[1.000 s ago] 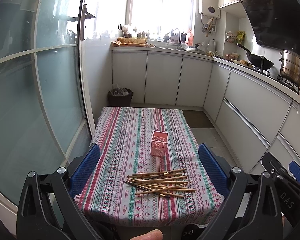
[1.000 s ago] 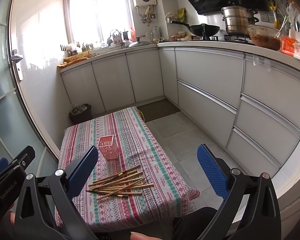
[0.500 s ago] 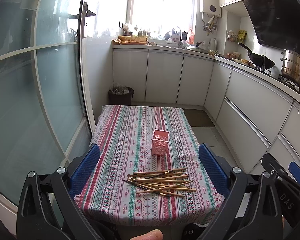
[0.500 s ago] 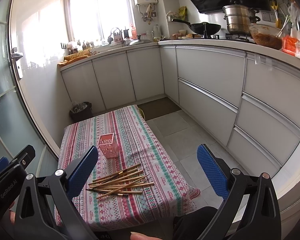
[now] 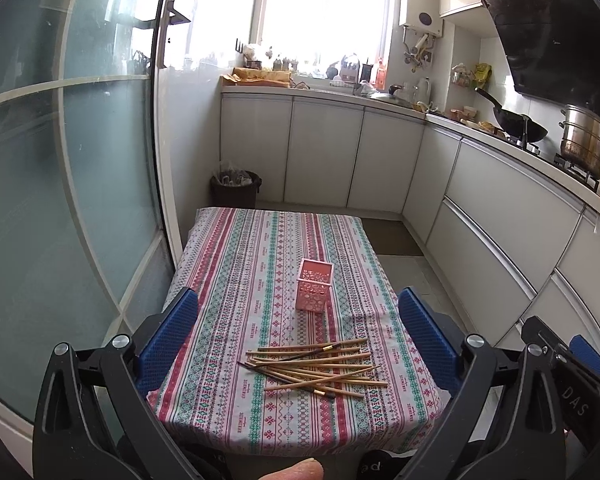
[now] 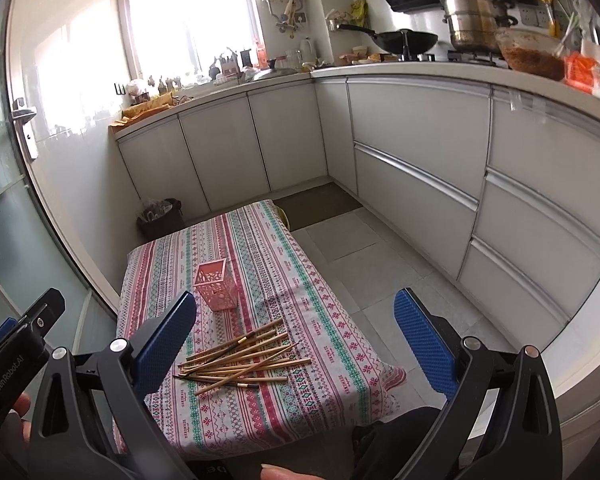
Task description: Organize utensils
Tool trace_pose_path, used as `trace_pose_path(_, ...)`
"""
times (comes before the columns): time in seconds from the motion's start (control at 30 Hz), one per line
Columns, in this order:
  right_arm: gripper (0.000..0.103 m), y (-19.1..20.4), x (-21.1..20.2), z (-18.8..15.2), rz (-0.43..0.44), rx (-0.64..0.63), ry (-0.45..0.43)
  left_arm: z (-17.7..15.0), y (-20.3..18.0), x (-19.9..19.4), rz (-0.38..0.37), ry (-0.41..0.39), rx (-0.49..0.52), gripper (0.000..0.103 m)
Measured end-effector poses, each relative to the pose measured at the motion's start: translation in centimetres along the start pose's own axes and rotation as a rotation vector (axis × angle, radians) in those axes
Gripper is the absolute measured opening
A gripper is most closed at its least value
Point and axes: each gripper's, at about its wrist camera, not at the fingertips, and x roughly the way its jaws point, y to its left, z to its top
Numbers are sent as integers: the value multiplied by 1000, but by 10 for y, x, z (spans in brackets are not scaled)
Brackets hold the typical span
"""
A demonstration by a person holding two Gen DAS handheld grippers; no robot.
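On the near end of the striped tablecloth, a loose pile of chopsticks lies crisscrossed, with a pink holder standing upright just beyond it. Both the left gripper and the right gripper hang above the table's near edge, jaws spread wide and empty, the pile well below and between the blue pads.
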Motion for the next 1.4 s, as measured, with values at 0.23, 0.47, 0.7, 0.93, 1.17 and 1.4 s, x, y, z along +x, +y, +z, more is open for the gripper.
trace_pose_path(0.23,96,-52,77,-12,79,217,165,-23,-44,114,-200,204,469,96)
trace_pose_path(0.47,96,-80,182,-47,61,263,377,-70,-57,250,-381,528,537,96)
trace_pose_path(0.7,96,-103,251,-63,-3,296,422,-121,-92,320,-531,698,878,79)
trace_pose_path(0.93,96,-99,287,-66,35,268,504,-150,-80,378,-577,876,939,55)
trace_pose_path(1.17,96,-98,296,-62,38,276,520,-149,-75,401,-618,952,954,39)
trace_pose_path(1.4,96,-92,302,-64,35,266,542,-142,-89,410,-591,942,1017,9)
